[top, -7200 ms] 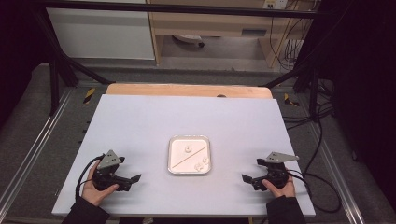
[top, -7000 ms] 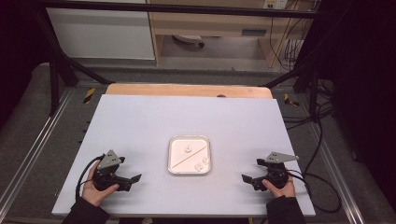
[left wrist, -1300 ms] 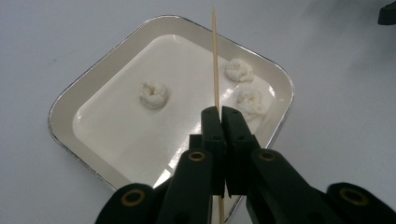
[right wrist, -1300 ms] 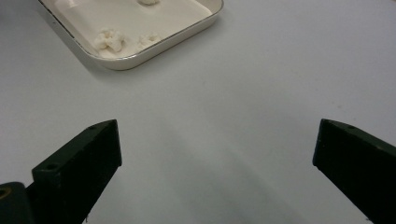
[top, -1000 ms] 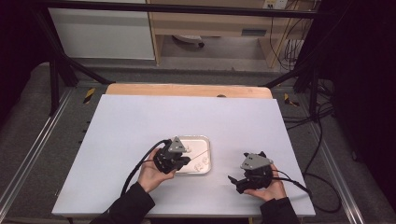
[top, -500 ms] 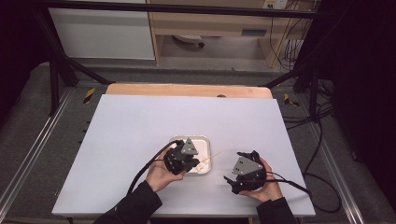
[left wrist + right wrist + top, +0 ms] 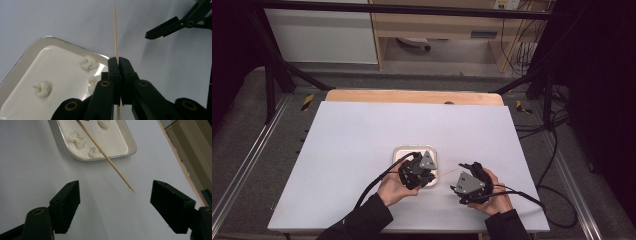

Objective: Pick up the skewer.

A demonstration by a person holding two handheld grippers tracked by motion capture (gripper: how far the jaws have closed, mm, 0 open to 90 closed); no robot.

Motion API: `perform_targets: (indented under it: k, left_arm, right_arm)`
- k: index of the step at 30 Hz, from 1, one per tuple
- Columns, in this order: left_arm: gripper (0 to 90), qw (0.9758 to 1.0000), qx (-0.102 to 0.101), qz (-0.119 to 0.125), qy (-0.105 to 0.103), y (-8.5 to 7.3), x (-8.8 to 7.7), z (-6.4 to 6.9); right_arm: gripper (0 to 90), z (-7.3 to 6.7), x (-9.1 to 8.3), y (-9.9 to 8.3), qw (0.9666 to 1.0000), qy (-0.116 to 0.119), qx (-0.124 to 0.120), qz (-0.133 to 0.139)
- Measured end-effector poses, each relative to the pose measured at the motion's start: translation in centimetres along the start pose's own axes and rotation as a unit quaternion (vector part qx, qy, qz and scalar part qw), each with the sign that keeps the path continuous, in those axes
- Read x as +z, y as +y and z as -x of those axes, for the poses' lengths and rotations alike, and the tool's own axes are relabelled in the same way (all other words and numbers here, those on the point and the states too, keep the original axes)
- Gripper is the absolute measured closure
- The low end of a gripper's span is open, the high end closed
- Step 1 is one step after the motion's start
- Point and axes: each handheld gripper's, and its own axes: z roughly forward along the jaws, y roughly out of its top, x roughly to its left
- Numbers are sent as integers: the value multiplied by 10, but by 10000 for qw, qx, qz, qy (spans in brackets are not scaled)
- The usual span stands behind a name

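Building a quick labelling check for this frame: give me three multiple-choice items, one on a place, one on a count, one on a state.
1. Where do the white puffy pieces lie?
A. in the shallow white square tray
B. on the bare table
C. between the right tool's jaws

2. How many white pieces show in the tray in the left gripper view?
A. one
B. three
C. six

3. What state is the left tool in?
A. open and empty
B. shut on the thin wooden skewer
C. shut on a white piece

Answers:
1 A: the pieces sit inside the tray.
2 B: three lumps show there, one partly behind the left tool.
3 B: its jaws are pressed together on the skewer, which points toward the open right tool, whose jaws have just been closing with nothing gripped.
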Motion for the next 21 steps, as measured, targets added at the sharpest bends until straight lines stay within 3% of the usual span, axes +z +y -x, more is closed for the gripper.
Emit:
perform_targets:
  k: [7, 8, 9, 10, 12, 21]
  left_arm:
    - [887, 10000, 67, -7, -71, 8, 4, 7]
    - [887, 9999, 98, -20, -83, 9, 5, 7]
    - [887, 9999, 103, -24, -103, 10, 5, 8]
    - [887, 9999, 103, -24, -103, 10, 5, 8]
    - [887, 9998, 175, -54, -125, 13, 7, 10]
    - [887, 9994, 233, -119, -226, 16, 10, 14]
  right_arm:
    - [445, 0, 1, 2, 9980, 27, -625, 55]
    - [445, 0, 1, 2, 9980, 27, -625, 55]
    - [478, 0, 1, 2, 9963, 59, -852, 55]
    - [478, 0, 1, 2, 9963, 59, -852, 55]
    - [521, -1, 2, 2, 9930, 70, -1175, 9]
    - [656, -5, 5, 3, 9841, 215, -1758, -88]
